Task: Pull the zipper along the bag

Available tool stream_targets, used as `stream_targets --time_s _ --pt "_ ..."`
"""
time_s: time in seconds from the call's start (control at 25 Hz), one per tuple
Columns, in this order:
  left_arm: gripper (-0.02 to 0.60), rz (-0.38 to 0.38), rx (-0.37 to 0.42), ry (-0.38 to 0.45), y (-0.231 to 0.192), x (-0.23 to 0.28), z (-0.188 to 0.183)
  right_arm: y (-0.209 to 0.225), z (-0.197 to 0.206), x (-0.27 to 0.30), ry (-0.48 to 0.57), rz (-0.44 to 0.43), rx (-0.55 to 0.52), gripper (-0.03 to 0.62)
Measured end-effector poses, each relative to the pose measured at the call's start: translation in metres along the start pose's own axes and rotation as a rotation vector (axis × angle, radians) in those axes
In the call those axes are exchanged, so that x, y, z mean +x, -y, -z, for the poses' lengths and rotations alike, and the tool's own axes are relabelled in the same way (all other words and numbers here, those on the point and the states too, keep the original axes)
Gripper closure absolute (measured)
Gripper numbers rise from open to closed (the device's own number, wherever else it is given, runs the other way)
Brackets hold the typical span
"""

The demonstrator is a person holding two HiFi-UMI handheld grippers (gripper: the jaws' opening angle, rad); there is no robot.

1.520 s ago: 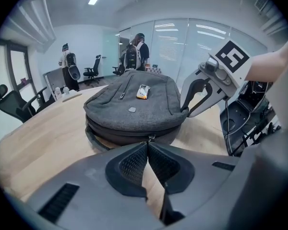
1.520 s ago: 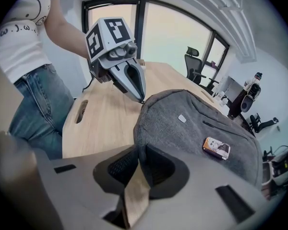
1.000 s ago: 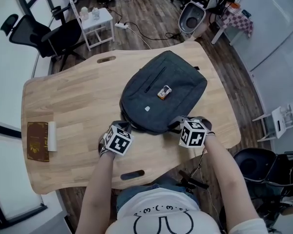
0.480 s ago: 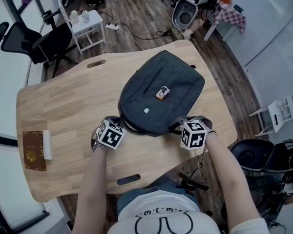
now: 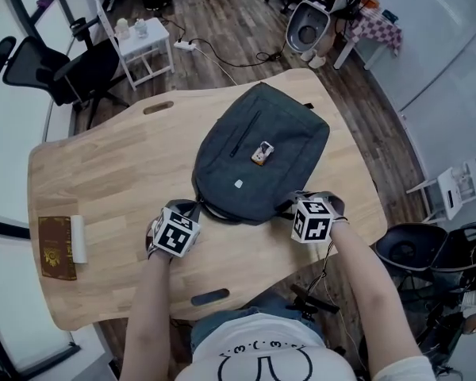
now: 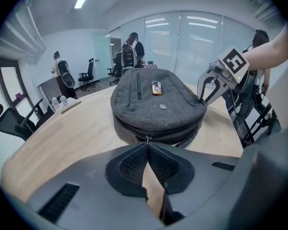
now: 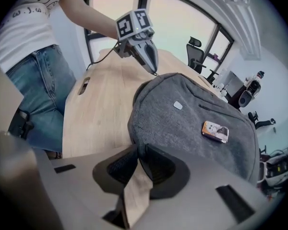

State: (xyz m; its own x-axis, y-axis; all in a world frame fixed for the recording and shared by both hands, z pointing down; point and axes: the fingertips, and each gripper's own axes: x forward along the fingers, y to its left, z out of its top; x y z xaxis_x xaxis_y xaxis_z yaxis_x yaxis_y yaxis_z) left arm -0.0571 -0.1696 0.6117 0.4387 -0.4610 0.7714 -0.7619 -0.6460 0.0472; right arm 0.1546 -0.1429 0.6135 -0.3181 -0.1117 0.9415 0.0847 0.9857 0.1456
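Left gripper view: the left gripper [image 6: 147, 145] has its jaws pressed together on the zipper pull [image 6: 146, 138]. The pull sits at the near rim of the grey bag [image 6: 156, 99], which lies flat on the wooden table [image 6: 72, 128].

Right gripper view: the right gripper [image 7: 136, 152] bites the bag's edge fabric at the other near corner. Its jaws are easing apart, with cloth between the pads.

Step in hand, by my reading: draw the slider along its track. Best to keep the pull low, in line with the seam, and follow the rim's curve. The right side should anchor firmly, because a slack hold there could let the whole bag slide with the pull.

Hard to make out:
- The zipper teeth, and how far the track is already open.
- Both sets of jaw tips in the head view, where the marker cubes cover them.
- The print on the small tag [image 7: 215, 131] on top of the bag, which is unreadable.
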Motion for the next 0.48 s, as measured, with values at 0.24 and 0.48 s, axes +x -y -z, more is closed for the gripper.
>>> stream_targets --time_s 0.24,0.48 --pt "0.563 0.041 -0.018 0.029 0.022 -0.01 0.009 0.034 0.013 0.001 -0.117 0.117 0.058 0.463" --pt "0.563 0.11 -0.077 0.049 0.065 -0.011 0.007 0.072 0.032 -0.001 -0.269 0.319 0.015 0.443"
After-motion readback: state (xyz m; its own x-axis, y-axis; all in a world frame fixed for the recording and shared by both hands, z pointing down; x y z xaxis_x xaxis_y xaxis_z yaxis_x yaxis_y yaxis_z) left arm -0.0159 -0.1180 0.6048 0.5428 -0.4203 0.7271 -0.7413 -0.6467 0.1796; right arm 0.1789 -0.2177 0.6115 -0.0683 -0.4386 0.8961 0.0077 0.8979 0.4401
